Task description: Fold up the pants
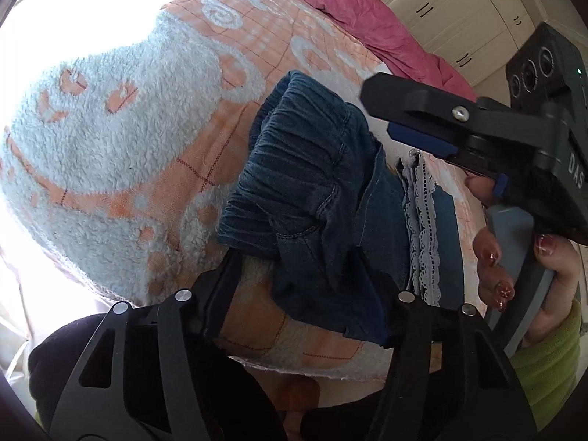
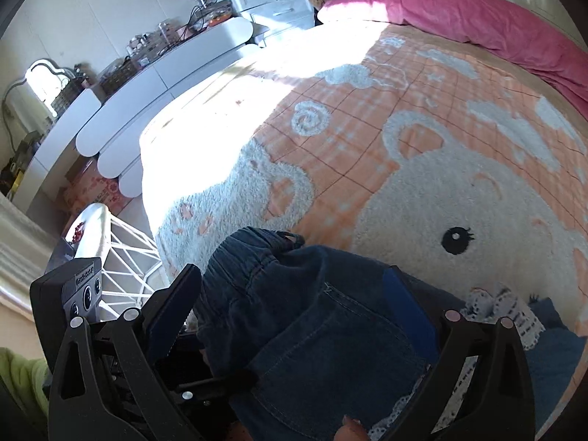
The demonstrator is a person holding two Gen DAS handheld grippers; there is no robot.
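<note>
Left tongs (image 1: 294,275) astride the folded pants (image 1: 316,183).

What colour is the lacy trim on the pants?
Pale grey-white lace trim, clearest in the left wrist view.

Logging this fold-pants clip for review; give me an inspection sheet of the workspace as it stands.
Surface: bed with an orange and white fleece blanket, sunlit at the far side.
Job's things: denim pants bunched near the bed's edge, lace trim showing.
Clutter: pink duvet at the far end.
Grippers: left hand-held gripper straddles the denim, grip unclear; right hand-held gripper open around the waistband.
Cables: wires on the white dresser.
Surroundings: wardrobe doors, white wire stool.
</note>
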